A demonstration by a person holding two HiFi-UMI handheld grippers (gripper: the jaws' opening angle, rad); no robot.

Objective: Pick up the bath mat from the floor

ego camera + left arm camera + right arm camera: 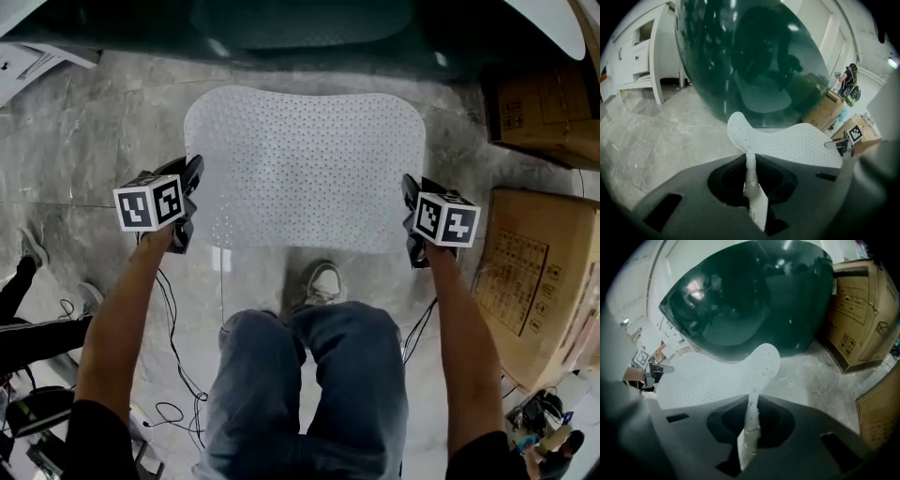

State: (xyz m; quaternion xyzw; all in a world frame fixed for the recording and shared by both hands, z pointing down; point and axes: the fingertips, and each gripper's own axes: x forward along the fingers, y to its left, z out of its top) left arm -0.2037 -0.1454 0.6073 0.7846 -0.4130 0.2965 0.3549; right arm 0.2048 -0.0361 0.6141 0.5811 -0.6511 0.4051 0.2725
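Pinching the left edge of the white perforated rubbery bath mat (305,169), the left gripper (749,174) has its fingers closed almost fully onto the thin sheet. The right gripper (751,425) does likewise, with its fingers nearly together on the mat's right edge. Mat: rounded-corner rectangle, flexible, dotted all over with small holes, thin enough to sit as a narrow strip between the fingers. Beyond each grip a rounded corner lobe curls up past the fingertips. The mat spans fairly flat between the two grippers, ahead of the person's blue-jeaned legs (309,394) and grey-white shoe (325,283), over the grey veined stone floor (94,150). Its far edge lies near a dark green glossy rounded object (300,23). To the right, brown cardboard boxes (534,272) stand apart from the mat.
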